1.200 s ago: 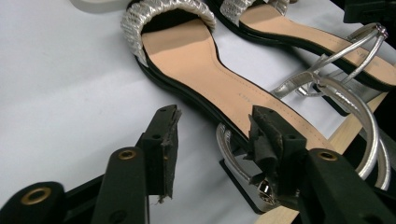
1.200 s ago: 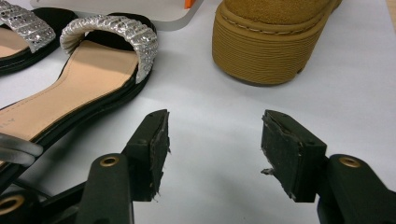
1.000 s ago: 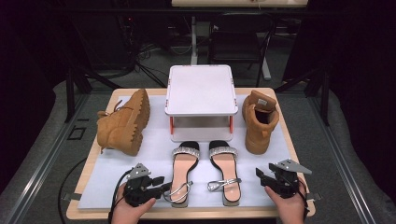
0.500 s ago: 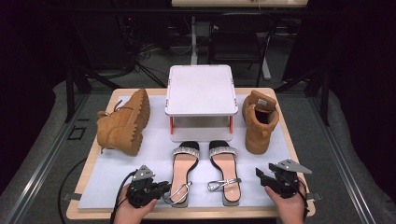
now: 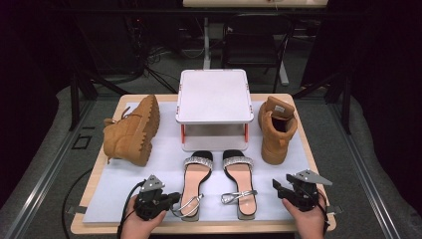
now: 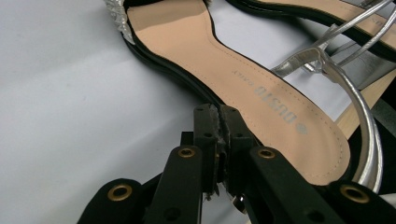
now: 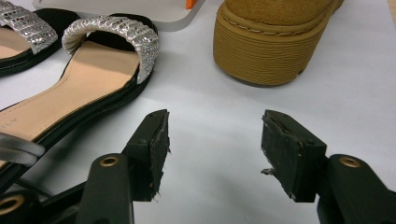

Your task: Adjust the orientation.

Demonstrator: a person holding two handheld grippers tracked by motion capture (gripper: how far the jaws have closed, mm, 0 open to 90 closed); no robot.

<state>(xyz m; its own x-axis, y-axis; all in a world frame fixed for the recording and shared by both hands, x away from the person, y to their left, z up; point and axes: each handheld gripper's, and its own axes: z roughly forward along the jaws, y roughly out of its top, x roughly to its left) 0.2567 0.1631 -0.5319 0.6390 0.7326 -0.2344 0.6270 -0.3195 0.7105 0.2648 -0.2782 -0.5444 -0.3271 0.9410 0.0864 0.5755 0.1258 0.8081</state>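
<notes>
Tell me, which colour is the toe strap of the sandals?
Sparkling silver, on black-edged sandals; the toe strap shows best in the right gripper view.

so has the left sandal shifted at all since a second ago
No. The left sandal lies as before, toe toward the white stand, parallel to the right sandal.

A lab-like recording room: a lone desk [image 5: 303,149] on grey carpet [image 5: 378,199], dark surroundings, with cables [image 5: 149,59] and metal stands [image 5: 79,94] behind.

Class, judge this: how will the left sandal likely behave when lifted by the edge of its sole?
The left sandal looks thin and flat, so probably light and slightly bendy. Its loose silver strap would likely dangle. Held at one edge, it may tilt.
</notes>
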